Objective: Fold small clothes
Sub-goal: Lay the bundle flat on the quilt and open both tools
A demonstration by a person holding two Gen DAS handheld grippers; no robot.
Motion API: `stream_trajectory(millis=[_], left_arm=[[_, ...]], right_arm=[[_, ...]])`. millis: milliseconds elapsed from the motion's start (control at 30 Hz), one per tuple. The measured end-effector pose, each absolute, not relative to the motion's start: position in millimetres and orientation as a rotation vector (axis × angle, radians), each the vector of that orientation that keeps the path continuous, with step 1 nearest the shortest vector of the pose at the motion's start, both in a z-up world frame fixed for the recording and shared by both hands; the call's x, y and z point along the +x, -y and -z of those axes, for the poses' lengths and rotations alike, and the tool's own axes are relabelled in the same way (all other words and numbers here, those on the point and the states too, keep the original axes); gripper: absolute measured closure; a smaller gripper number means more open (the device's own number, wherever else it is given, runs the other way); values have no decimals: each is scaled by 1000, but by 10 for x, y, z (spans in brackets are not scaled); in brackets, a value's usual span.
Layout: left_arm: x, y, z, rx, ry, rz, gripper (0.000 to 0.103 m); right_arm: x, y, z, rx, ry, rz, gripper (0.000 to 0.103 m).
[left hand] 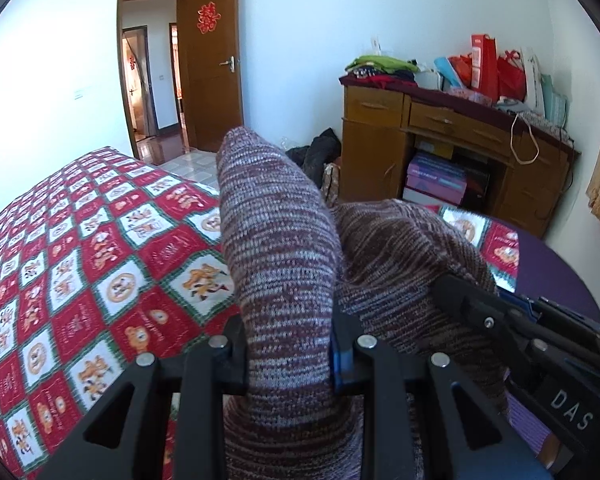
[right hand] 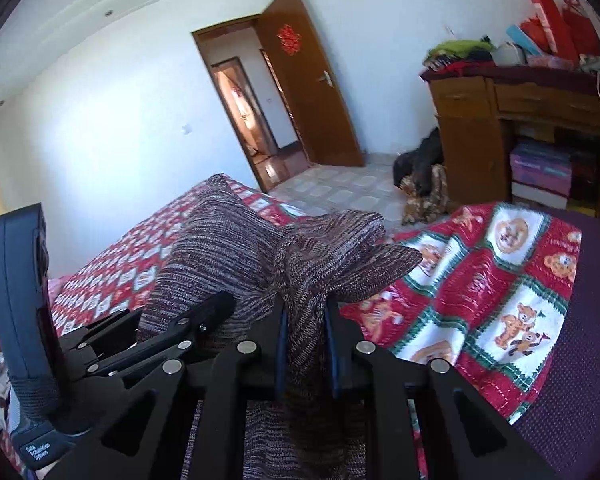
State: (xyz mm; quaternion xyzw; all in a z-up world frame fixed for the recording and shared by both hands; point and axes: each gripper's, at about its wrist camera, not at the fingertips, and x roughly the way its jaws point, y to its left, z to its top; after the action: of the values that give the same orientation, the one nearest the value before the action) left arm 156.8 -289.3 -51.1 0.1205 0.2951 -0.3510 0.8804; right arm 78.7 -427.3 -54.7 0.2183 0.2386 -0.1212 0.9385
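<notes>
A small maroon-and-white knit garment [left hand: 276, 248] is lifted above the bed. My left gripper [left hand: 290, 354] is shut on one bunched part of it, which sticks up past the fingers. My right gripper [right hand: 305, 344] is shut on another bunched part of the garment [right hand: 300, 264]. The two grippers are close side by side: the right gripper shows at the lower right of the left wrist view [left hand: 512, 332], and the left gripper shows at the left of the right wrist view [right hand: 172, 332]. The knit cloth hangs between and below them.
A bed with a red, white and green patterned quilt [left hand: 80, 264] lies below. A purple mat [right hand: 580, 340] lies on the bed's right. A cluttered wooden desk [left hand: 460, 136] stands at the far wall, dark clothes [left hand: 320, 152] on the floor, an open door [left hand: 212, 64] beyond.
</notes>
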Motion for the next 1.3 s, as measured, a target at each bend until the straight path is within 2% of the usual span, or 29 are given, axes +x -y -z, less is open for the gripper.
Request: stream_trajectory(millis=[433,500,567,633,700,767,800,867,933,1033,1200,1300], left_arm=[[1811,3068,858,215,-770,723,73],[1909,3049,921,195,-815,717,68],[2011,3026,995,179,-865,702,52],[2125,2954,1077,122,-936,684,41],[2192,2835,1118,44,-983,682,34],[2203,2732,1132,26,-996,657,22],[2189,2666,1126,21,-993,637,21],[2142,2561,1095,8,-987,638,21],[2063,2490,1058,19,-976,636,21],[1901,2388,989,53,-936,625,21],[1758,2254,860,90,-865,602,22],[1691,2249,813,105,-848,617,22]], right_arm=[[946,4523,1034,489,-606,313,86],[972,4570,1134,519,-633,317,86],[984,4613,1212,548,-654,317,86],[987,4640,1252,565,-666,318,86],[986,4644,1276,569,-672,322,85],[998,4650,1297,560,-681,329,85],[996,4654,1308,561,-684,333,85],[987,4672,1324,571,-682,338,83],[942,4694,1345,589,-680,349,77],[755,4694,1280,630,-647,365,76],[425,4317,858,440,-556,427,76],[456,4000,717,331,-574,355,76]])
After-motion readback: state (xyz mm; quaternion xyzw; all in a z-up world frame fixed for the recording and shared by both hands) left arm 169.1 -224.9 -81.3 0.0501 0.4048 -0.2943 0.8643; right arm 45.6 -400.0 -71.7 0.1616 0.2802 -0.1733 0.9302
